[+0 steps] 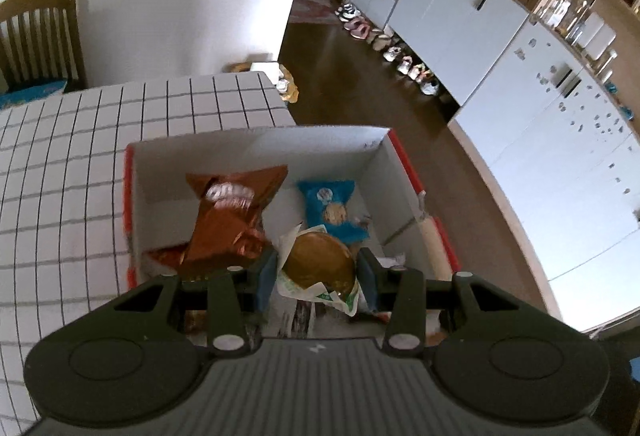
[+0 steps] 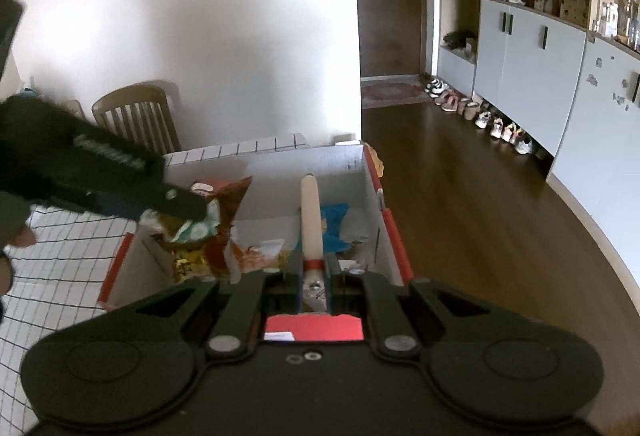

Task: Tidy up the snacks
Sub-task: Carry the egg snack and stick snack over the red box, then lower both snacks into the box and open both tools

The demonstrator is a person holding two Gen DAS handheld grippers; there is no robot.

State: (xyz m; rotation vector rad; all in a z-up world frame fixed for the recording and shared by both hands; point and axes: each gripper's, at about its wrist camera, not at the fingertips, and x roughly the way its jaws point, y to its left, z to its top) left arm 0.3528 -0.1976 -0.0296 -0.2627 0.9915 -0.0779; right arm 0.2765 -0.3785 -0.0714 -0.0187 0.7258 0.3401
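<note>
Right wrist view: we are clamping our right gripper (image 2: pixel 313 282) on a sausage stick (image 2: pixel 310 214), pointing lengthwise away over the box (image 2: pixel 394 236). Only the left wrist view shows our left gripper (image 1: pixel 318 276) gripping a round golden snack (image 1: pixel 320 264) above that box.

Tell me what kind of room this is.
Most likely a home dining area opening onto an entry hall: a wooden dining chair at a checked table, a row of shoes along white cabinets, and a front door.
</note>
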